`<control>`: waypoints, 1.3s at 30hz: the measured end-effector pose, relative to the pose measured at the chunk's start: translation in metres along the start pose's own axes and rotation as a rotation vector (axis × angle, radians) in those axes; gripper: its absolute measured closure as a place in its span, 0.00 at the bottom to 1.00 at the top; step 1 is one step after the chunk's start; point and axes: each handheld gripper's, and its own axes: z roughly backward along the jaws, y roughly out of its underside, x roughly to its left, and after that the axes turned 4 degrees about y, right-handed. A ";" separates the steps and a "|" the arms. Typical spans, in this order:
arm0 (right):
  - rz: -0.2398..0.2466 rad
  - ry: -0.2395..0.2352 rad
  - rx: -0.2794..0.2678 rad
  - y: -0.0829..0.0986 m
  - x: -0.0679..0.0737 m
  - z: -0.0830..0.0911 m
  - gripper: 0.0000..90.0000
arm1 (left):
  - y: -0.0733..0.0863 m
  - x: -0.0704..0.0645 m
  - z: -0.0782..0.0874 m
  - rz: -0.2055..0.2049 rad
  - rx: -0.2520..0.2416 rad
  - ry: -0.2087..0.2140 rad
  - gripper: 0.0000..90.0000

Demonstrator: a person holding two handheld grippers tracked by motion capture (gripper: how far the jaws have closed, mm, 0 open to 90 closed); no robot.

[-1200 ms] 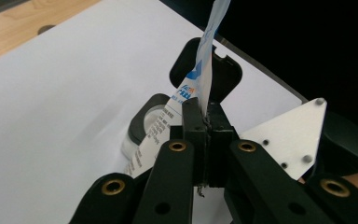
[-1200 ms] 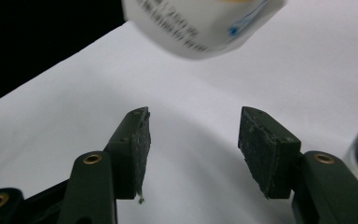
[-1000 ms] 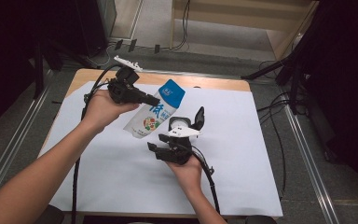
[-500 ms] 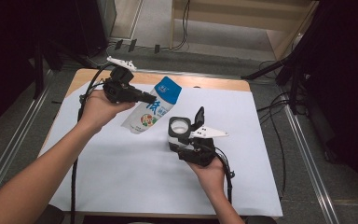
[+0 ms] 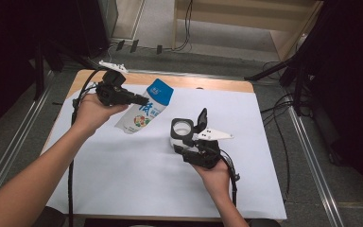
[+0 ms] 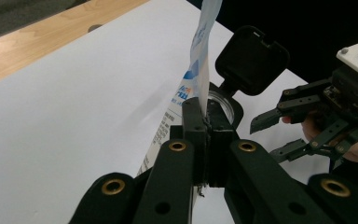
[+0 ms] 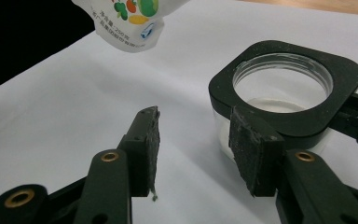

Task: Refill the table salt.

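White sheet (image 5: 123,179) on wooden table (image 5: 208,83), left jaws clamping pouch (image 5: 144,112), right jaws apart

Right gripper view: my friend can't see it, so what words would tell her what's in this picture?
Two black jaws of the right gripper stand open over white paper, beside a clear jar with a black square rim and no lid on its mouth. A printed pouch hangs at the top edge.
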 end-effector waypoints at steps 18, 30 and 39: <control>-0.001 -0.002 -0.004 0.000 0.000 -0.001 0.61 | 0.024 0.031 -0.012 0.019 0.013 -0.024 1.00; -0.001 0.002 -0.009 0.000 -0.001 -0.001 0.61 | 0.048 0.044 -0.009 0.027 0.013 -0.041 1.00; 0.002 0.003 -0.011 0.000 0.000 0.000 0.61 | 0.059 0.043 0.004 0.028 -0.002 -0.053 1.00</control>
